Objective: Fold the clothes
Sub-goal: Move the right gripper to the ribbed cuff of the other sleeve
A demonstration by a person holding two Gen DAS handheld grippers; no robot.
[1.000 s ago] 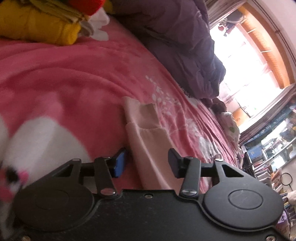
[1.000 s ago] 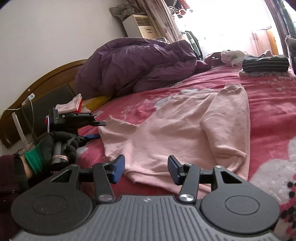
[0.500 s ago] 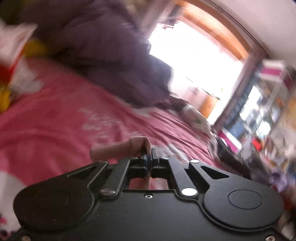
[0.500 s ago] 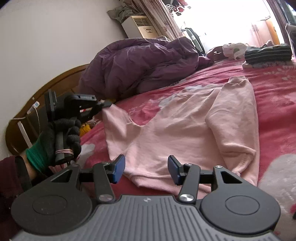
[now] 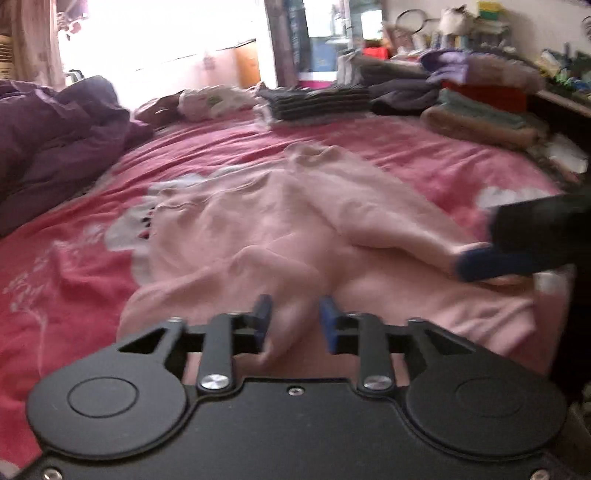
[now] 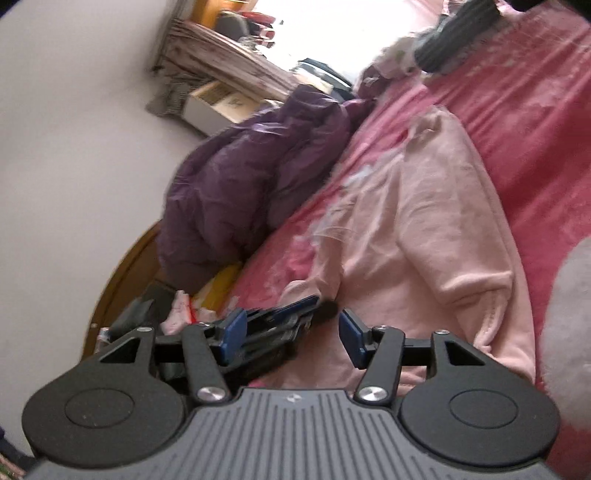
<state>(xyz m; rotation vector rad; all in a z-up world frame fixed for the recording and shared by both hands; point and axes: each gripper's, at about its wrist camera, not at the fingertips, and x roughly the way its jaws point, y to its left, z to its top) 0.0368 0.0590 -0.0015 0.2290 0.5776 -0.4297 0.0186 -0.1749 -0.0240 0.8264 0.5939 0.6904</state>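
A pink sweatshirt (image 5: 295, 218) lies spread on the red bedspread (image 5: 66, 288), collar at the far end and hem near. The left gripper (image 5: 295, 319) hovers over the near left part with its jaws partly apart, a loose fold of sleeve between them. The right gripper (image 6: 291, 334) has its jaws wide apart, holding nothing, near the hem; a purple duvet (image 6: 236, 184) lies bunched at the left.

You're working over a bed under a pink blanket (image 5: 388, 147), with a purple duvet (image 5: 55, 147) heaped at the left of the frame. A blown-out bright window (image 5: 166, 37) fills the upper left, and cluttered shelves (image 5: 480, 33) run along the upper right. In the right wrist view a plain pale wall (image 6: 74, 147) takes the left side, a curved wooden headboard (image 6: 125, 273) below it.
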